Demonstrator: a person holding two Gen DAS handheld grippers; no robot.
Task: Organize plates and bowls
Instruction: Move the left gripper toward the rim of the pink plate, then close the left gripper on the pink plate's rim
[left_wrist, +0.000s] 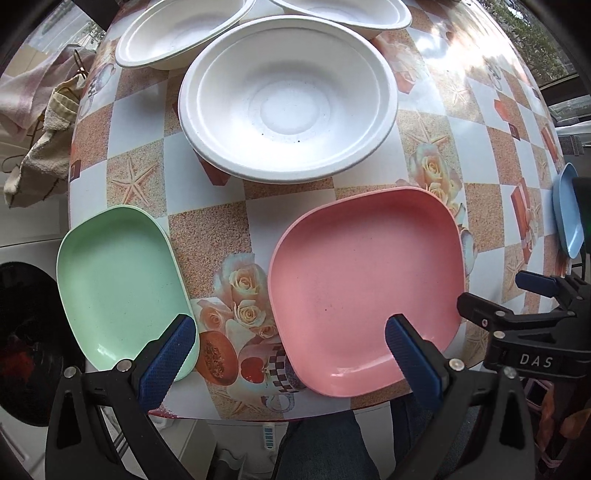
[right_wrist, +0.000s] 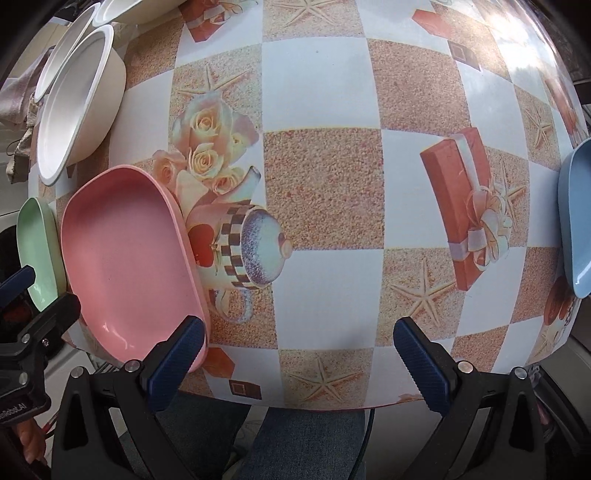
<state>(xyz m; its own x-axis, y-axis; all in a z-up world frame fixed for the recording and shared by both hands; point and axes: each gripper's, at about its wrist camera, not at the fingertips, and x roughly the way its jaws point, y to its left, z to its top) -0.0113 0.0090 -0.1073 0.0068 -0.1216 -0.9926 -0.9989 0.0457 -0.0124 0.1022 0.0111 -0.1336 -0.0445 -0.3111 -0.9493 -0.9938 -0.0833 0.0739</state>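
Note:
A pink plate (left_wrist: 365, 291) lies at the table's near edge, with a green plate (left_wrist: 118, 284) to its left and a blue plate (left_wrist: 567, 210) far right. Three white bowls sit behind: one in the middle (left_wrist: 288, 99), one back left (left_wrist: 181, 33), one back right (left_wrist: 343, 11). My left gripper (left_wrist: 291, 350) is open and empty, hovering above the near edge between the green and pink plates. My right gripper (right_wrist: 301, 350) is open and empty over bare tablecloth, right of the pink plate (right_wrist: 129, 258). The blue plate (right_wrist: 576, 218) and green plate (right_wrist: 37, 251) show at that view's edges.
The table (right_wrist: 321, 184) has a patterned checked cloth with roses and starfish. Towels (left_wrist: 40, 129) hang off its far left side. The right gripper's body (left_wrist: 532, 325) shows at the right of the left wrist view. The person's legs (right_wrist: 295, 443) are below the near edge.

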